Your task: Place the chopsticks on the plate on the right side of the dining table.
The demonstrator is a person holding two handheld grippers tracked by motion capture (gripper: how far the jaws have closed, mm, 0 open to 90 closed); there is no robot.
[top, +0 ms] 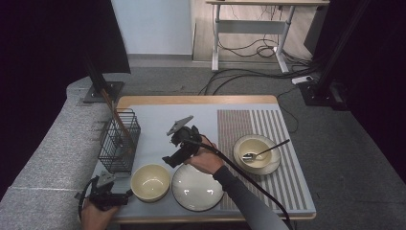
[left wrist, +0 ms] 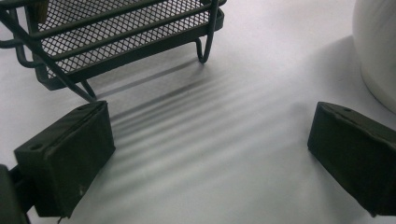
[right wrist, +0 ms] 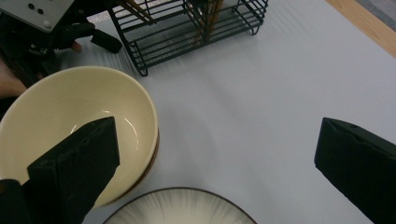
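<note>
Right tool (top: 173, 158) hovers over the middle of the desk (top: 158, 115), held in the person's right hand (top: 207, 160), just above the far-left rim of the plate (top: 197, 188). Its jaws stand wide apart and hold nothing. In the right gripper view, one jaw overlaps the cream bowl (right wrist: 70, 116) and the other hangs over bare light-grey desk surface (right wrist: 243, 107); the plate's rim (right wrist: 180, 207) shows at the bottom edge between them.

Left tool (top: 128, 193) sits low at the near-left corner of the desk, held in the left hand (top: 98, 215). Jaws are wide apart and empty. In the left gripper view they point across bare desk surface (left wrist: 210, 154), with the foot of the wire basket (left wrist: 121, 42) ahead to the left and the white outer wall of the bowl (left wrist: 376, 51) at the right edge.

Cream bowl (top: 150, 182) stands empty at the near edge, just to the left of the plate and close beside it; contact between them cannot be told. Wire basket (top: 119, 141) stands upright behind the bowl, near the left edge, with thin wooden sticks (top: 119, 122) leaning in it.

A second bowl (top: 256, 153) sits well apart on the striped mat (top: 249, 124) at the right, with a dark-handled spoon (top: 266, 150) resting in it, handle pointing away to the right.
</note>
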